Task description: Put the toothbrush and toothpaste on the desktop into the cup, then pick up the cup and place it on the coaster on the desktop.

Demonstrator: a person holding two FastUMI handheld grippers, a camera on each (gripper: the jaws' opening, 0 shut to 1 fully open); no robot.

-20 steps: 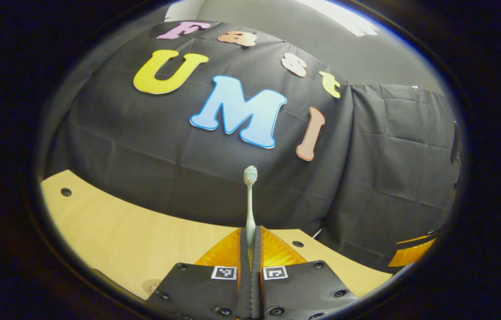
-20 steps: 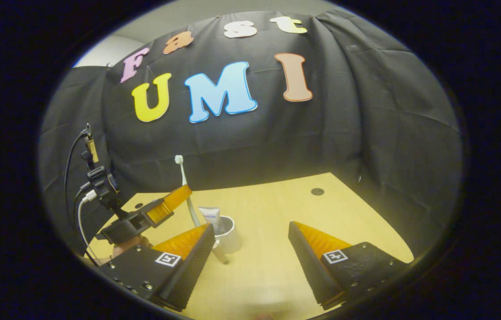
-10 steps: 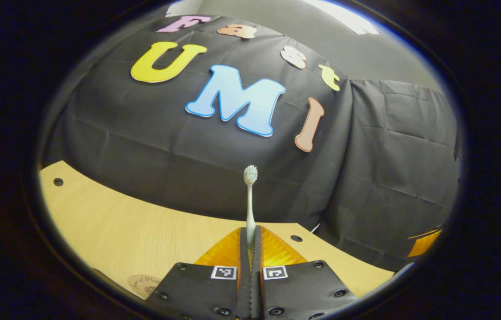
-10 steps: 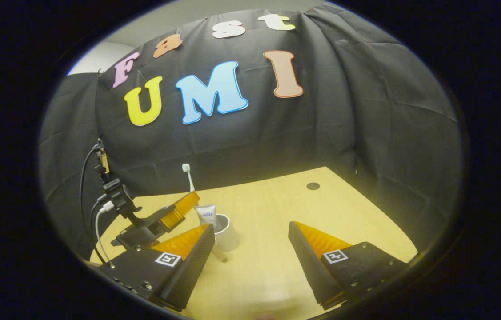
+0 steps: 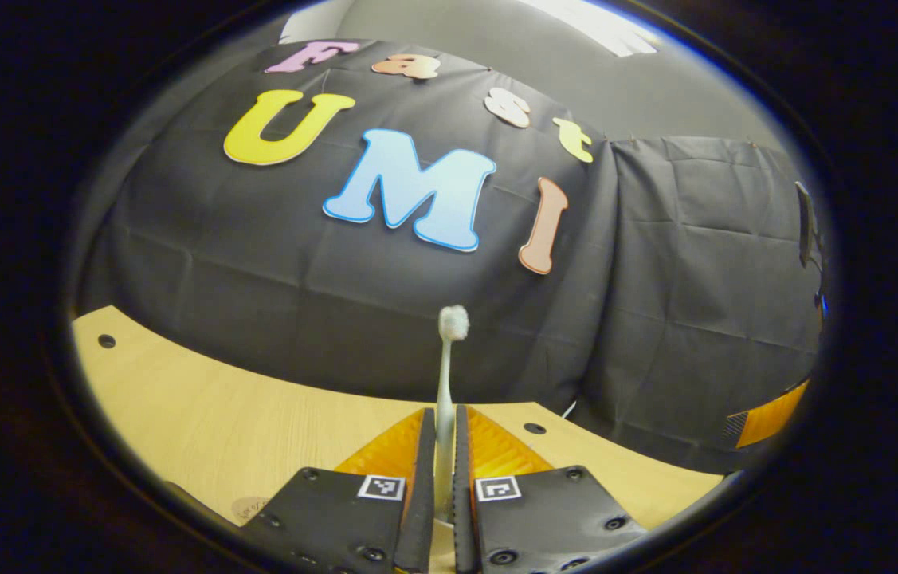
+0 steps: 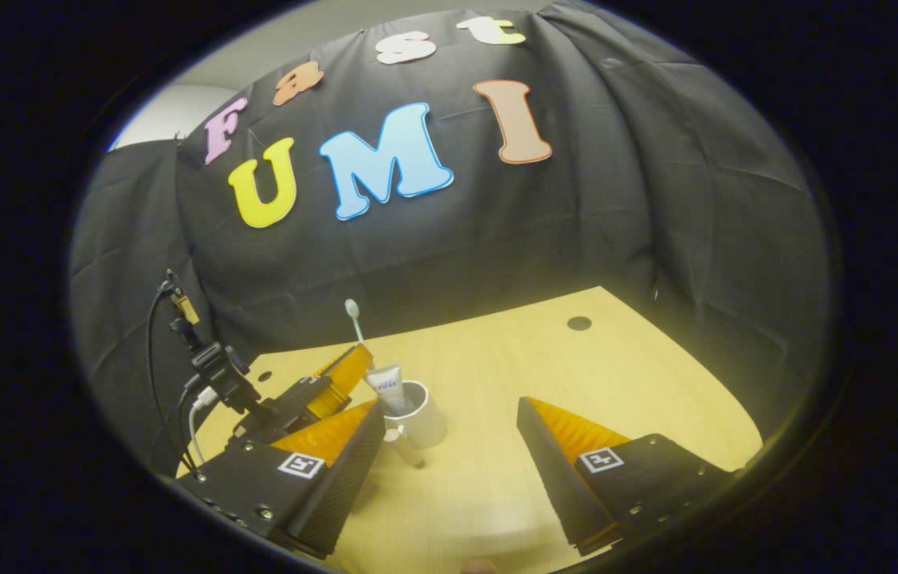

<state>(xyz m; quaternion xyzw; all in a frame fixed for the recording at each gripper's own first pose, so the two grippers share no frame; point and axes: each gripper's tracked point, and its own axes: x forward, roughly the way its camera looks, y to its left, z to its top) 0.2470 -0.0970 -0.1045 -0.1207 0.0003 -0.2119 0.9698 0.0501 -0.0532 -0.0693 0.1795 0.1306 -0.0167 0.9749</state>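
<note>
brush (image 5: 446, 375) upright, bristles up, between left gripper (image 5: 439, 470) fingers, slight gap, grip unclear | over cup (image 6: 425, 414) holding paste (image 6: 389, 388) | right gripper (image 6: 449, 446) wide, empty | desk (image 6: 576, 383) open rightward

Black cloth wall (image 6: 616, 199) behind wooden desktop (image 6: 528, 359) with round holes (image 6: 578, 323).
</note>
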